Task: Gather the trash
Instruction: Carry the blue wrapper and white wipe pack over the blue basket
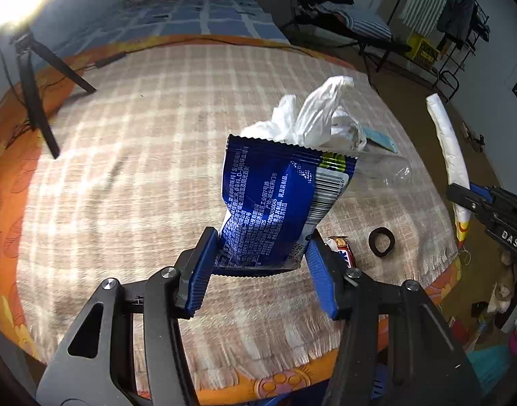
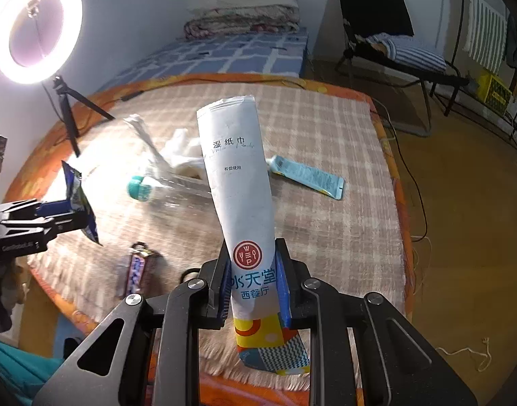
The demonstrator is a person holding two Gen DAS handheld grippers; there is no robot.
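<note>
My left gripper (image 1: pixel 260 264) is shut on a blue snack wrapper (image 1: pixel 275 203) and holds it upright above the checked cloth; the wrapper also shows in the right wrist view (image 2: pixel 80 203). My right gripper (image 2: pixel 253 291) is shut on a long white wet-wipe packet (image 2: pixel 239 186), which also shows in the left wrist view (image 1: pixel 449 149). On the cloth lie a white plastic bag (image 1: pixel 312 118), a clear bottle with a teal cap (image 2: pixel 141 187), a light blue sachet (image 2: pixel 309 176), a chocolate bar wrapper (image 2: pixel 138 270) and a black ring (image 1: pixel 382 242).
The round table (image 2: pixel 326 128) has an orange rim and a checked cloth. A ring light on a tripod (image 2: pixel 35 30) stands at its far left. A bed (image 2: pixel 224 54), a black chair (image 2: pixel 393 47) and a clothes rack (image 1: pixel 461 27) stand beyond.
</note>
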